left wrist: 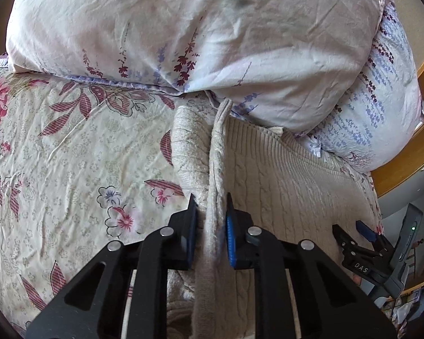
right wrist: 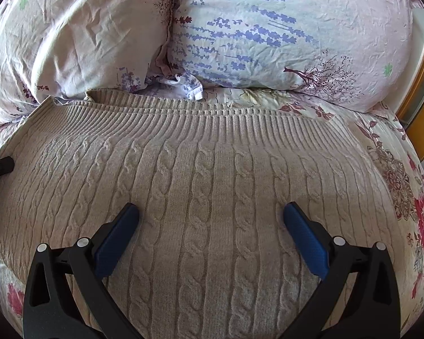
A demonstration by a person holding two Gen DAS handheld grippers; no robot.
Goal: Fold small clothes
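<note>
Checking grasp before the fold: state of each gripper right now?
Left gripper: shut on the raised edge of the beige cable-knit sweater.
Right gripper: open, holding nothing, over the sweater.

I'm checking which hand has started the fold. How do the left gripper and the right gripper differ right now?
The left gripper has its jaws closed on a raised fold at the edge of the beige cable-knit sweater; the right gripper has its jaws spread wide with nothing pinched. The left works at the sweater's side edge, the right sits over the flat middle. Both have black frames with blue pads and point down at the sweater.
</note>
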